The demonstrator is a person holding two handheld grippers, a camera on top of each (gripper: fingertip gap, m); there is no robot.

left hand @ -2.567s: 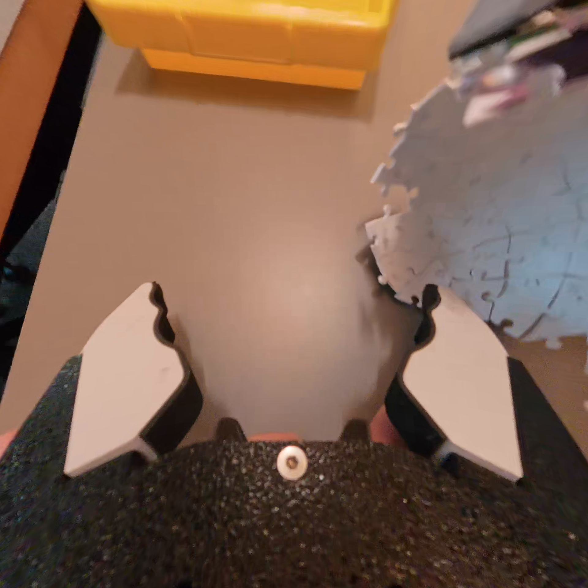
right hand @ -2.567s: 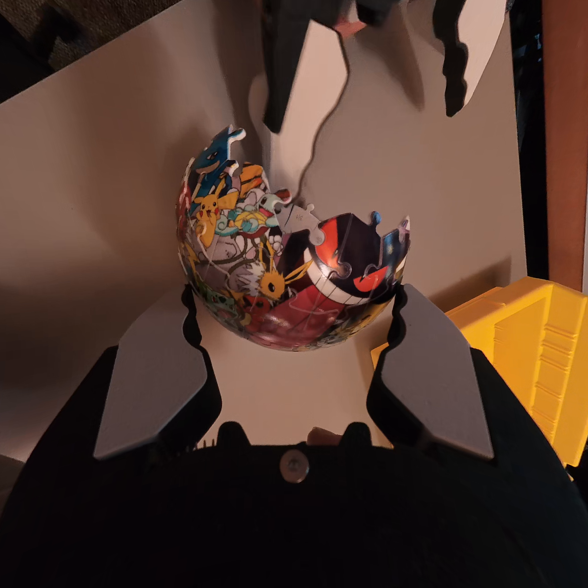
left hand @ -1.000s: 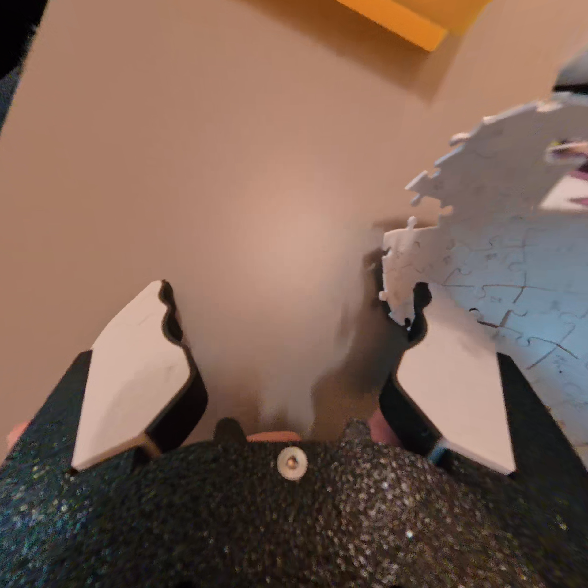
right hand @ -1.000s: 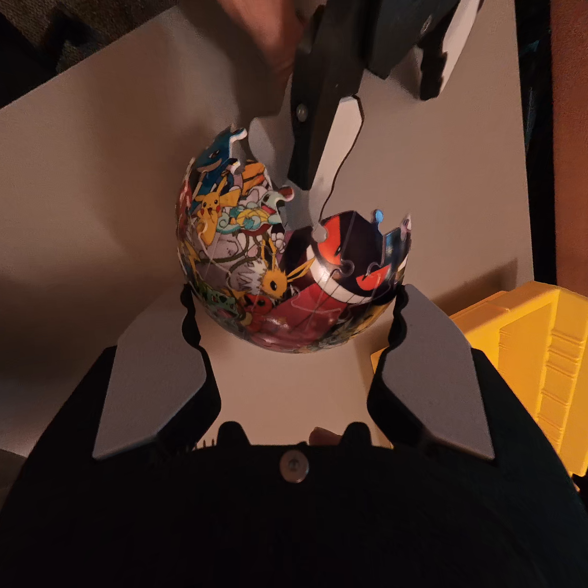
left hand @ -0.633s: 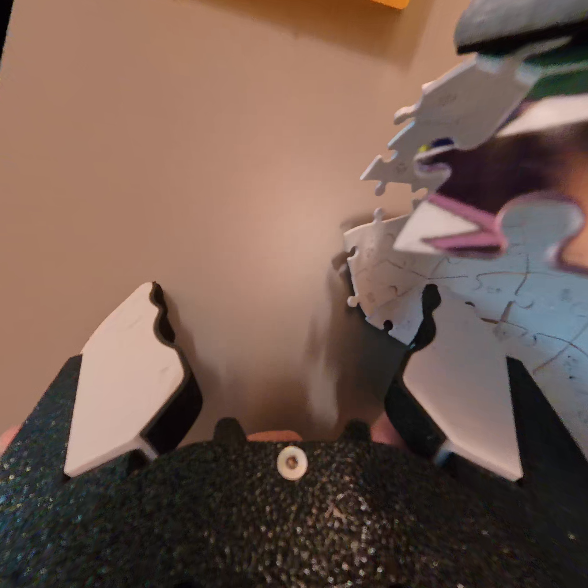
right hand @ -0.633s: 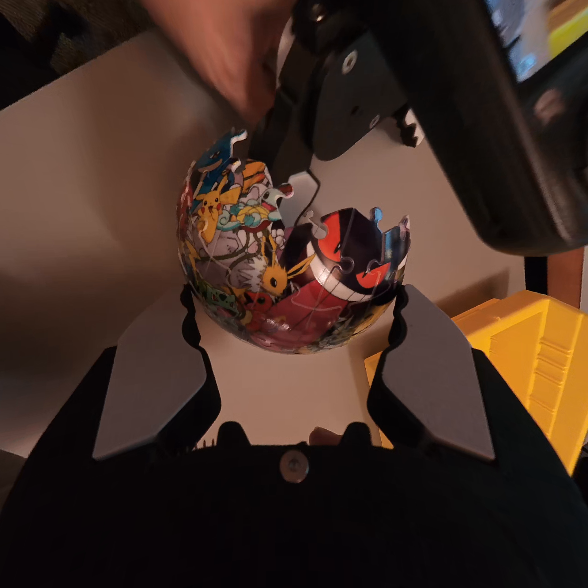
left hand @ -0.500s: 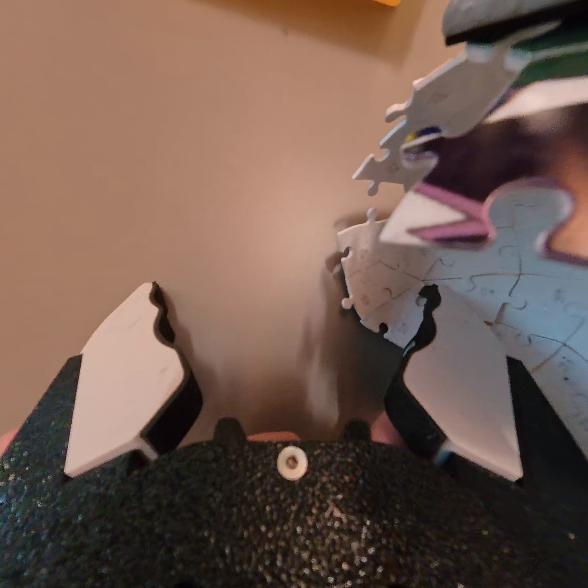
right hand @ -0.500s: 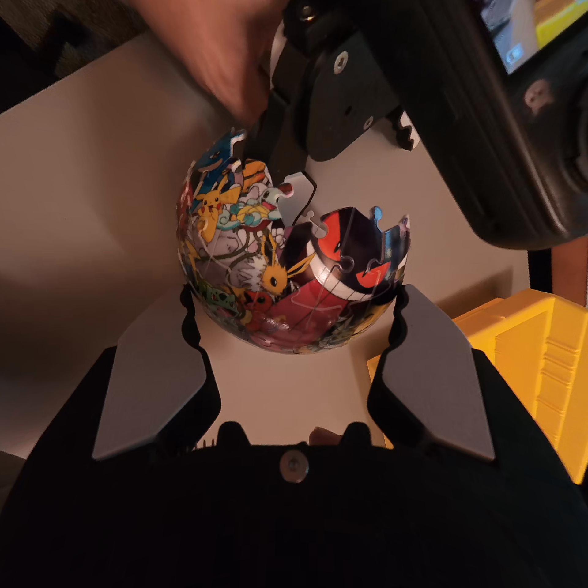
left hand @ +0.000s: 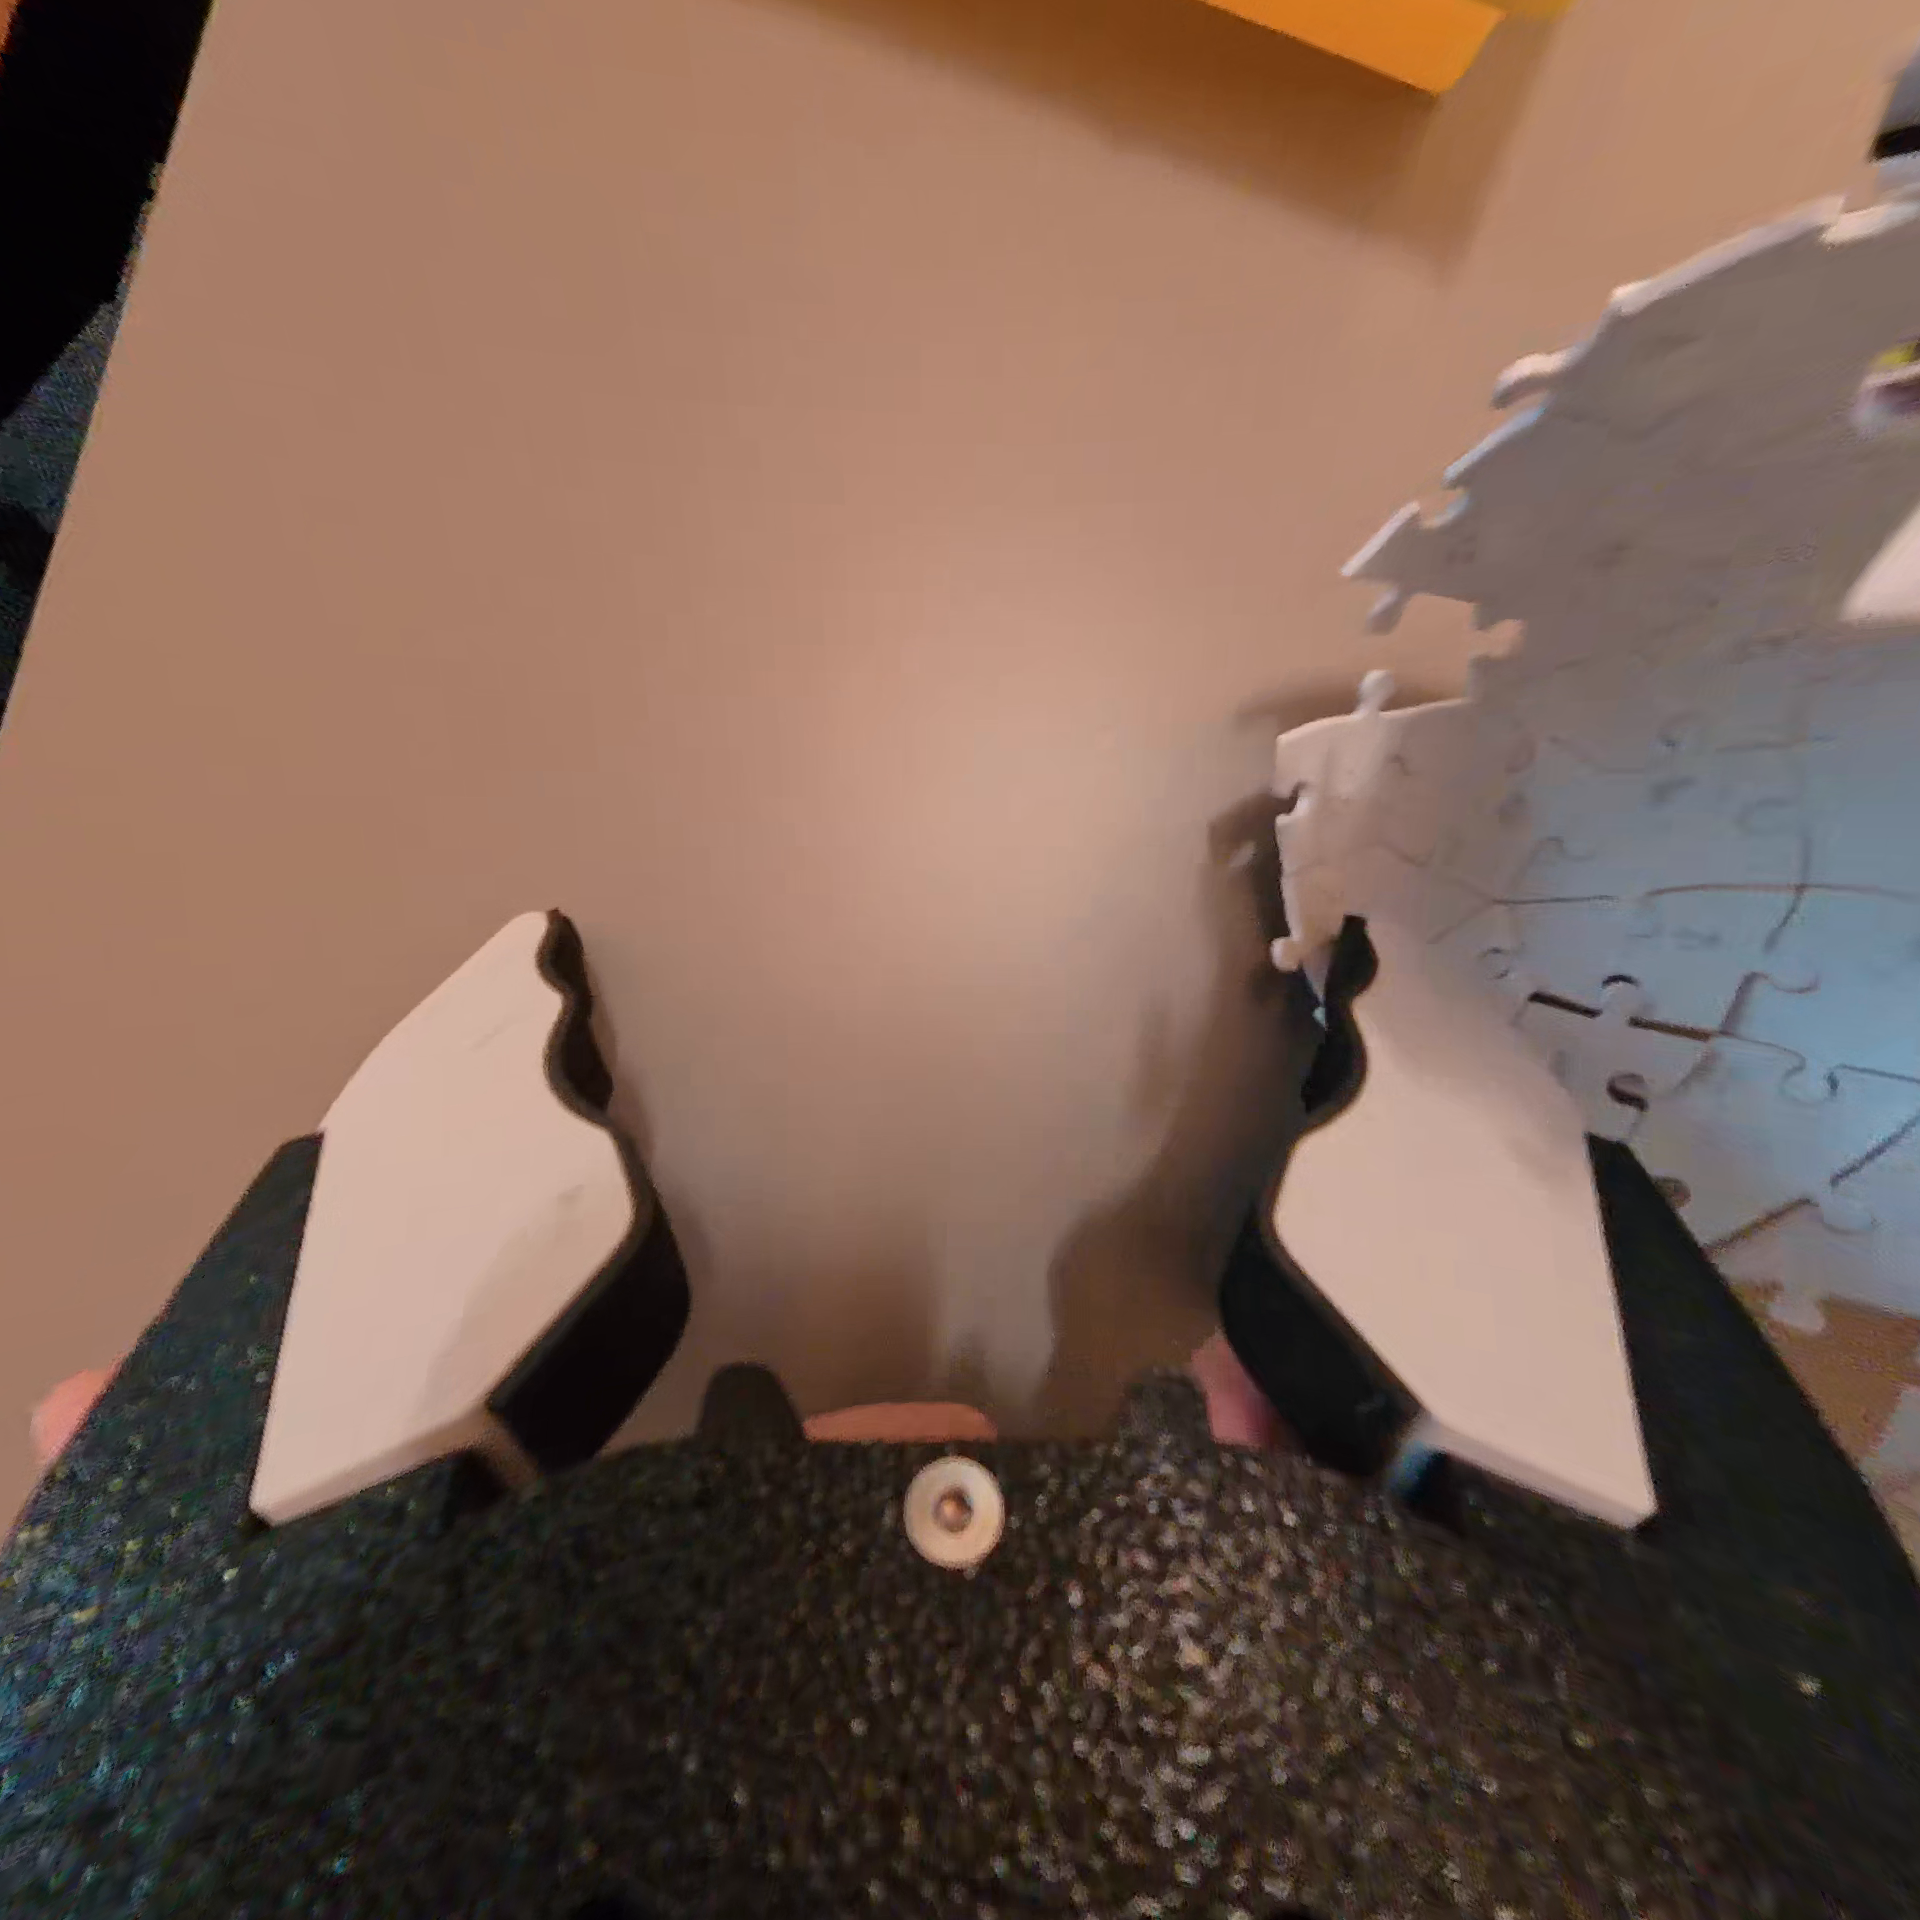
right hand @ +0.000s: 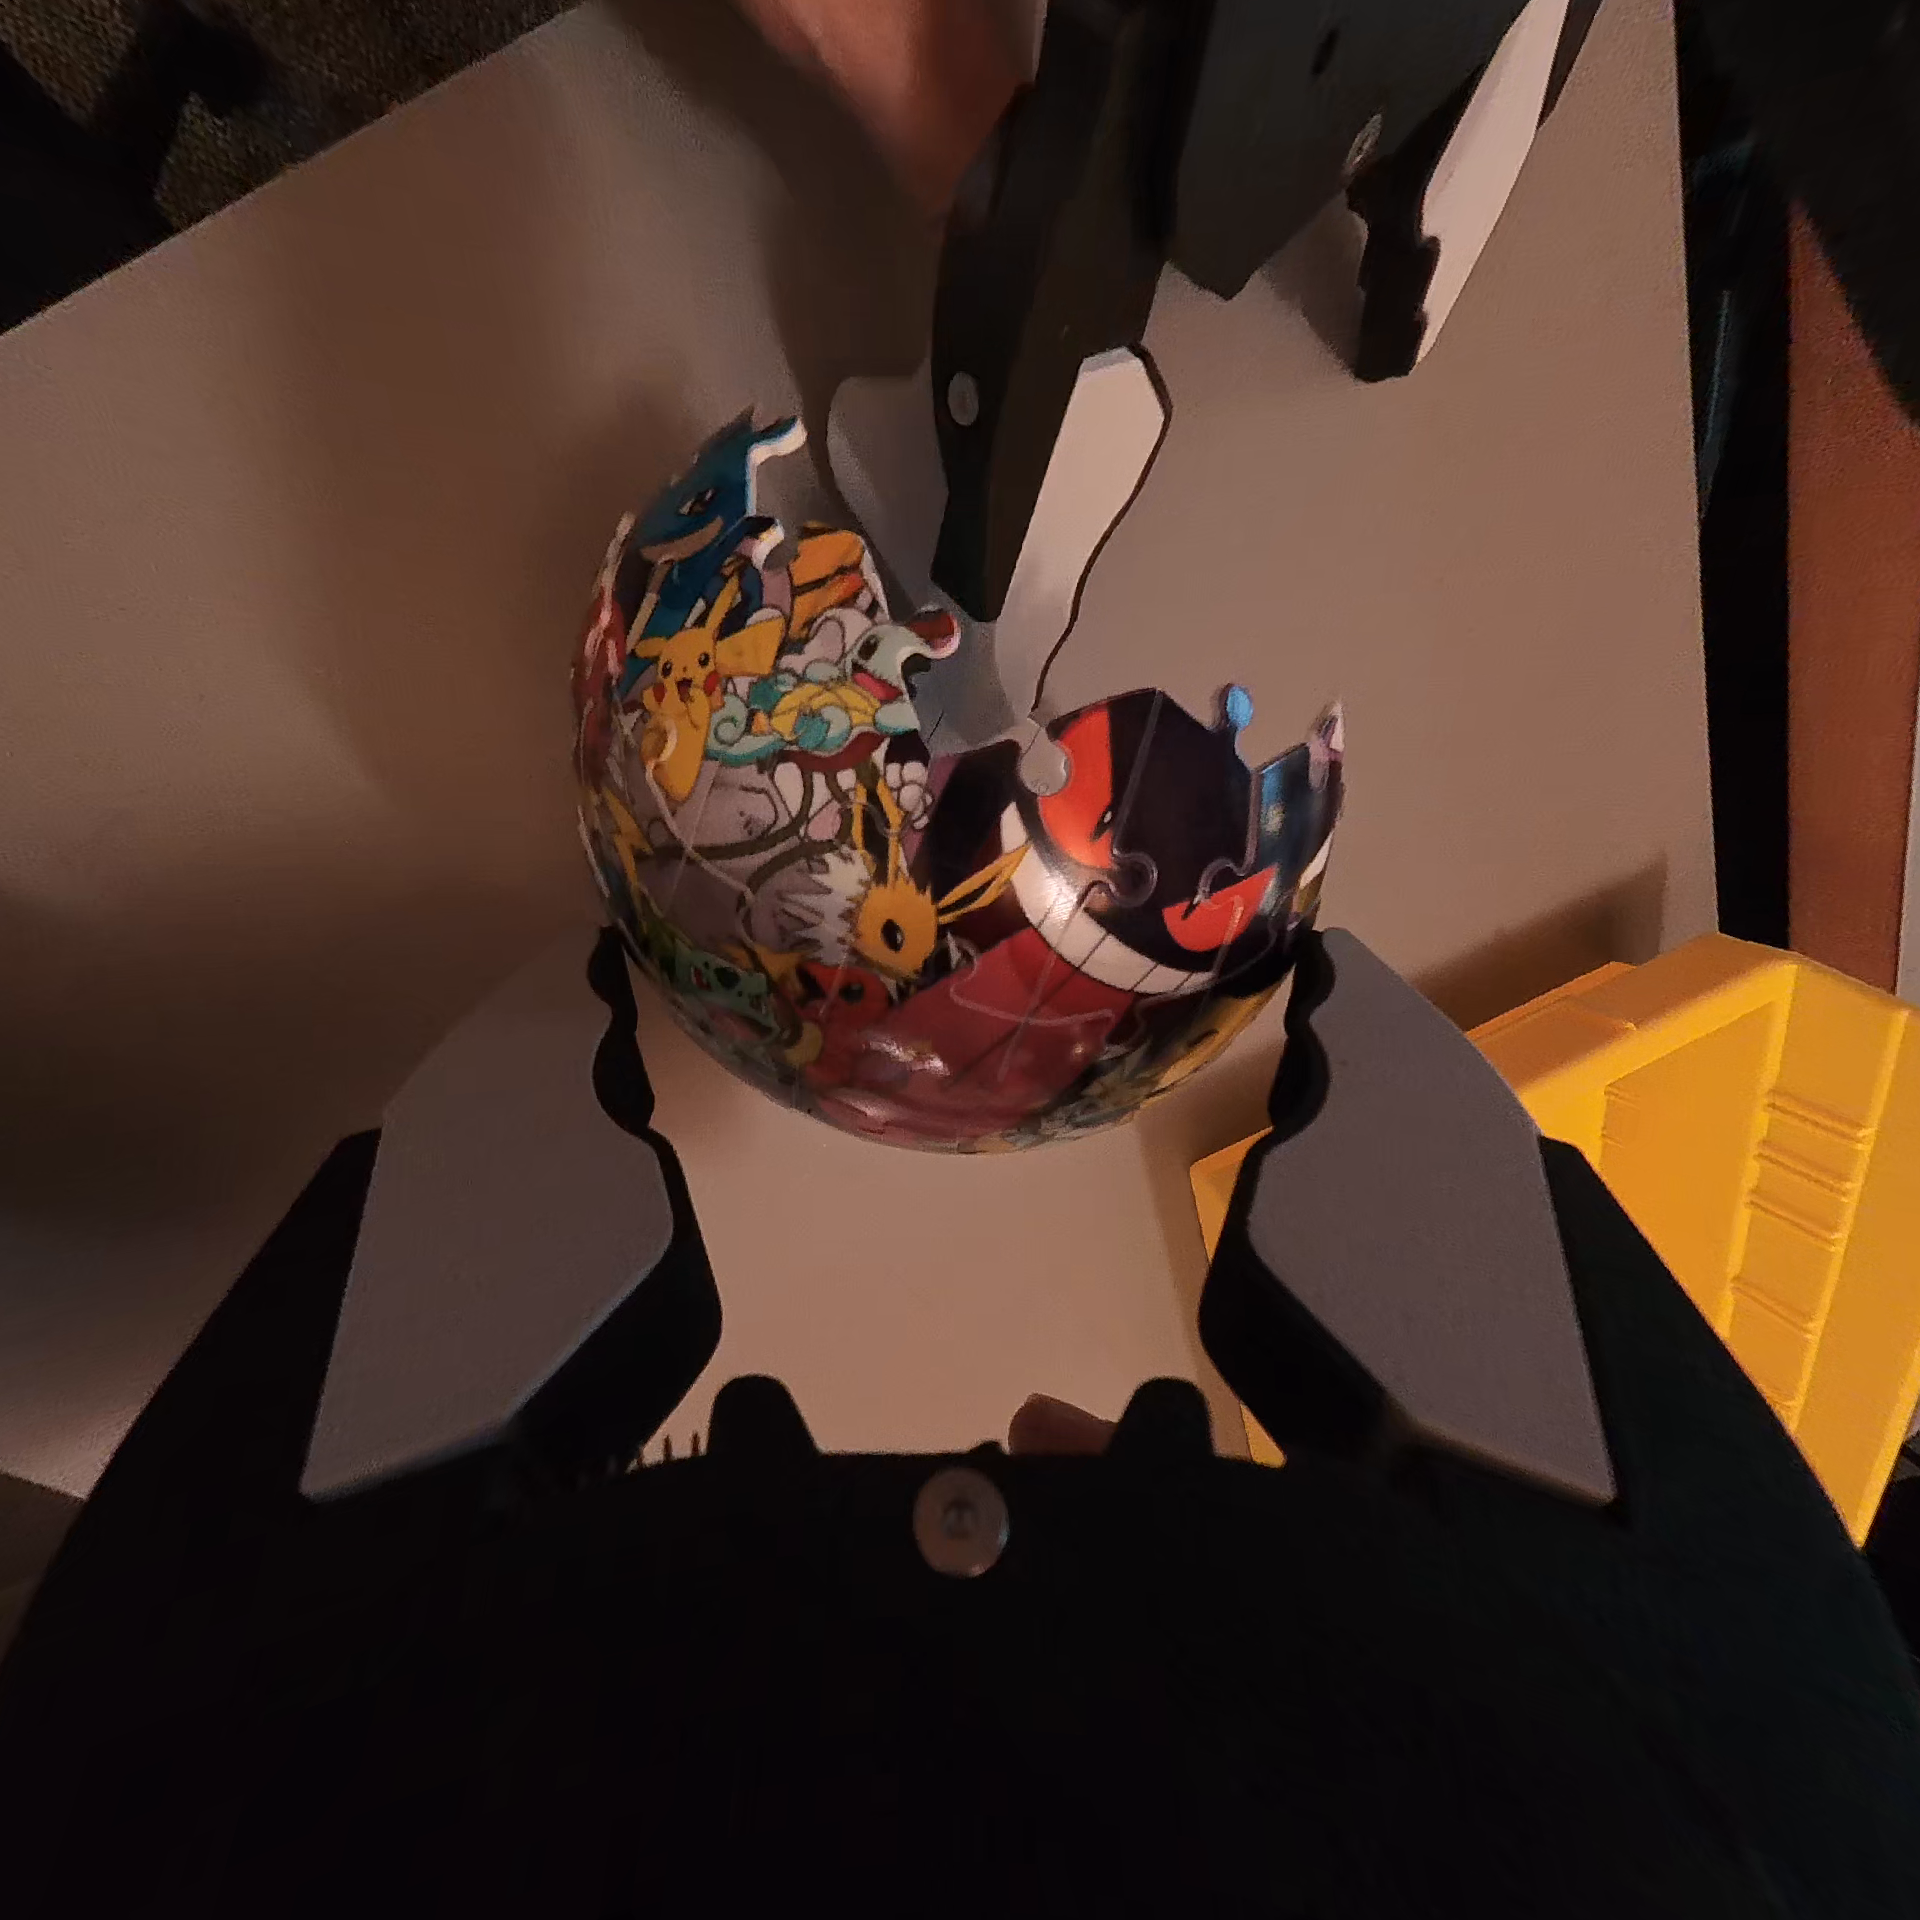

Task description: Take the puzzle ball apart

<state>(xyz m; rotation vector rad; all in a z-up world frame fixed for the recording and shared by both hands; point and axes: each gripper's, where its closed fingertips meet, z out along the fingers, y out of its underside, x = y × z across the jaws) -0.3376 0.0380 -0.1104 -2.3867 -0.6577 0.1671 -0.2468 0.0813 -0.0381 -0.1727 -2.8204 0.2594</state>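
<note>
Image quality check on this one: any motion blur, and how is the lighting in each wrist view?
Left wrist view: motion smear on the puzzle ball edge and the table; warm, even light; left tongs fairly sharp. Right wrist view: dim, right tongs body near black; ball crisp with a small glare on its glossy print; yellow bin bright.

One puzzle ball shows, a partly open shell with its top pieces gone. There are two grippers: the right gripper and the left gripper, each with two fingers. One yellow bin stands on one table. One hand shows at the top edge of the right wrist view.
</note>
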